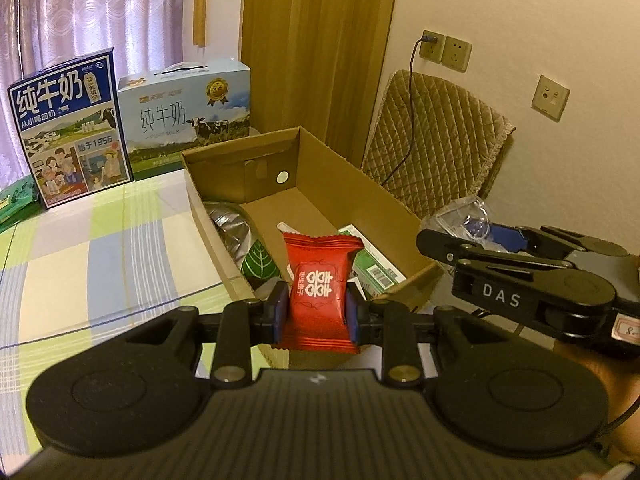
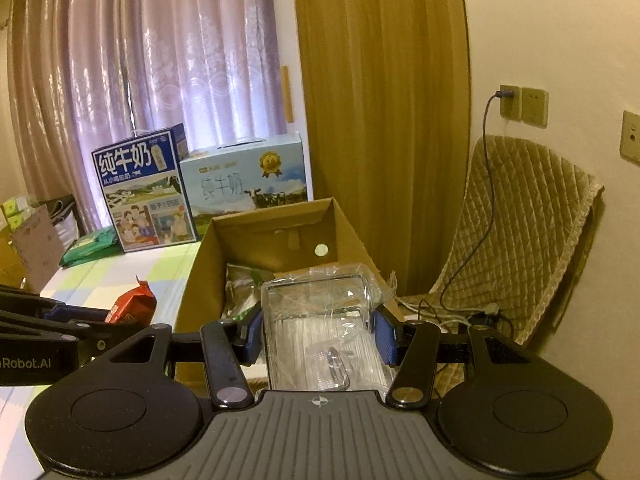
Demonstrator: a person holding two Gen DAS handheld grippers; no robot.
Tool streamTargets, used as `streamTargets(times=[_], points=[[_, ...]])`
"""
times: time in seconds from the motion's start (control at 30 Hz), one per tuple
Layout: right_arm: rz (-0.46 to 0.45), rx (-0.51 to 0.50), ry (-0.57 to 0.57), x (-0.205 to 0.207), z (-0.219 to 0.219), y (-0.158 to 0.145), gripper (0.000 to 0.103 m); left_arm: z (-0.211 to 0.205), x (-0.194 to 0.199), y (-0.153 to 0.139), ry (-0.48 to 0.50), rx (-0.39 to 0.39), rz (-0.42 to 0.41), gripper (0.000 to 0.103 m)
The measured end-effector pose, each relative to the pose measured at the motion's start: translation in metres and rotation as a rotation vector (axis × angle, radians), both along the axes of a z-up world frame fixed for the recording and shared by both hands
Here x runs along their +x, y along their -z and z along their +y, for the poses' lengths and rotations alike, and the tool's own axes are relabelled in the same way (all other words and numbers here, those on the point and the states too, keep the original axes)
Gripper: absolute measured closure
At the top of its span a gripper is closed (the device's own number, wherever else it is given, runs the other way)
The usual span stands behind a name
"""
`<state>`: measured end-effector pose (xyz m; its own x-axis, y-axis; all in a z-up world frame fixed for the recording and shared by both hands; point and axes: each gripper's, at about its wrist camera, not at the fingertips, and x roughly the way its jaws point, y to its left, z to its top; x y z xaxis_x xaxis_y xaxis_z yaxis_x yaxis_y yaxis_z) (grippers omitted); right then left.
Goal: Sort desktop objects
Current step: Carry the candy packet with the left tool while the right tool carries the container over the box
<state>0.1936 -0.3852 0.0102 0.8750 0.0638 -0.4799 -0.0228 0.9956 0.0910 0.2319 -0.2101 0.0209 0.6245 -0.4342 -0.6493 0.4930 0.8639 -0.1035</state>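
Over the near end of the open cardboard box point(image 1: 320, 148) on the checked tablecloth point(image 1: 100, 248), left gripper point(image 1: 318, 312) pinches a red sweet packet point(image 1: 320, 296) between its blue pads, while right gripper point(image 2: 320, 334), just beside it, clamps a clear plastic packet point(image 2: 320, 320) above the box.

Both of your views are dim and warm-tinted, with visible grain. The brightest source is daylight filtering through the curtain point(image 2: 160, 60) at upper left, which glows pale violet. You see soft, weak shadows inside the cardboard box point(image 1: 308, 168). Fisheye distortion bows the wall point(image 1: 520, 20) and vertical edges, and dark vignetting fills the corners. The nearest black housing at the bottom of each frame is slightly soft.
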Motion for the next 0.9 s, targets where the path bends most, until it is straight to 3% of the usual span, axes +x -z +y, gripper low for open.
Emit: streamTargets(times=[0.9], points=[[0.036,-0.017,-0.040,0.074,-0.013,0.012,0.052,-0.023,0.065,0.022,-0.019,0.007,0.036,0.079]])
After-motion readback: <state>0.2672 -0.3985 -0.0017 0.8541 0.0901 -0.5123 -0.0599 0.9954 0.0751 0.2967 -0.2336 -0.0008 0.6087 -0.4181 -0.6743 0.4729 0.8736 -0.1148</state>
